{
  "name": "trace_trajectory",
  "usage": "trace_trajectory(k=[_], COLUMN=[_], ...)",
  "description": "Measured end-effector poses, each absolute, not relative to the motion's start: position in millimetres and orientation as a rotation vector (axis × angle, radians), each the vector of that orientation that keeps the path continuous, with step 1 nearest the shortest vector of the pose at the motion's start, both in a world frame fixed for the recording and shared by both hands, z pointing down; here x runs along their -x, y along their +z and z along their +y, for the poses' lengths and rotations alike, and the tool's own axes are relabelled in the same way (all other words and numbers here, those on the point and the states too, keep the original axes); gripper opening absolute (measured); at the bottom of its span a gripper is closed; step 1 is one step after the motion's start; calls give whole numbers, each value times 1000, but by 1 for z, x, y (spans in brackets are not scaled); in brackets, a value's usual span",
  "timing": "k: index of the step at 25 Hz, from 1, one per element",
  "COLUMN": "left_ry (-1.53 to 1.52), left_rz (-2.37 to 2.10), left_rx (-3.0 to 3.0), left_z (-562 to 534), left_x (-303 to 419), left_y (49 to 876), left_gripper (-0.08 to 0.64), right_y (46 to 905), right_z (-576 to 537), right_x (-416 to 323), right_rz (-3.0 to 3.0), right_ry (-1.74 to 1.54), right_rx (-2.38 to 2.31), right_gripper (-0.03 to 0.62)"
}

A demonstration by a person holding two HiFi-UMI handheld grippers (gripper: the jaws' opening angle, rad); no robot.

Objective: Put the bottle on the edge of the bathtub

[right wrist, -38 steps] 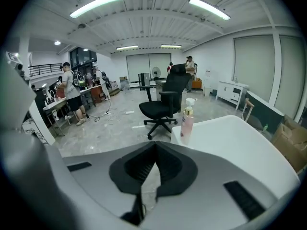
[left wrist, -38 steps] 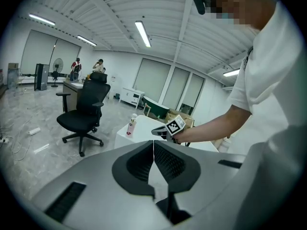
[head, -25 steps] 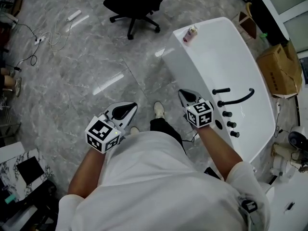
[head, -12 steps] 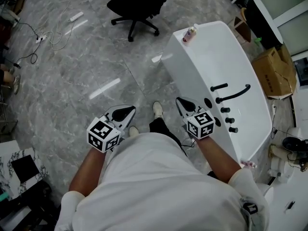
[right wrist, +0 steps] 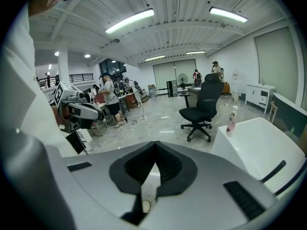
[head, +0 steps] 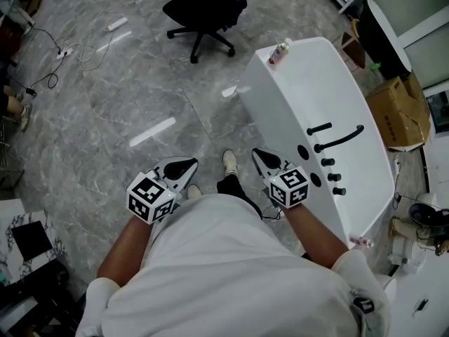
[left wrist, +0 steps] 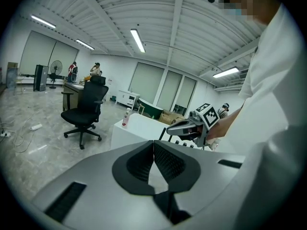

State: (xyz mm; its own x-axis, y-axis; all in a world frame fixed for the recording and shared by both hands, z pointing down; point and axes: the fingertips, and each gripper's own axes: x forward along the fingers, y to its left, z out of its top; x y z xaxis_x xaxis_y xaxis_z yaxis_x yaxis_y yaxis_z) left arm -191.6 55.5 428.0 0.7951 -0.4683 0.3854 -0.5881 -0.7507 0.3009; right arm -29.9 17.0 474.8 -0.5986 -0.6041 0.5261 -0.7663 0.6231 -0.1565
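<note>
Two grippers sit at the person's waist, the left gripper (head: 184,166) over the floor (head: 126,97), the right gripper (head: 261,156) just beside the bathtub (head: 330,93). Both pairs of jaws are closed tip to tip, with nothing between them. The bottle (head: 279,51) stands upright on the tub's far corner rim, near a black chair (head: 209,4).

No words or numbers can be read. Any print on the bottle (head: 279,52) at the bathtub (head: 330,83) corner is too small to read. The marker cubes (head: 150,197) beside the bathtub show only black-and-white squares.
</note>
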Motion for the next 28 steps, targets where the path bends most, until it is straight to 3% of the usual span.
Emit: trace_trajectory(k=[28], left_ry=[393], left_rz=[-844], left_rx=[-2549], left_z=[60], left_x=[212], left_y=[427], left_gripper=[18], right_y=[465], right_z=[10], right_x=[61], right_rz=[-2459], right_ry=[451], right_rx=[-996], right_gripper=[8])
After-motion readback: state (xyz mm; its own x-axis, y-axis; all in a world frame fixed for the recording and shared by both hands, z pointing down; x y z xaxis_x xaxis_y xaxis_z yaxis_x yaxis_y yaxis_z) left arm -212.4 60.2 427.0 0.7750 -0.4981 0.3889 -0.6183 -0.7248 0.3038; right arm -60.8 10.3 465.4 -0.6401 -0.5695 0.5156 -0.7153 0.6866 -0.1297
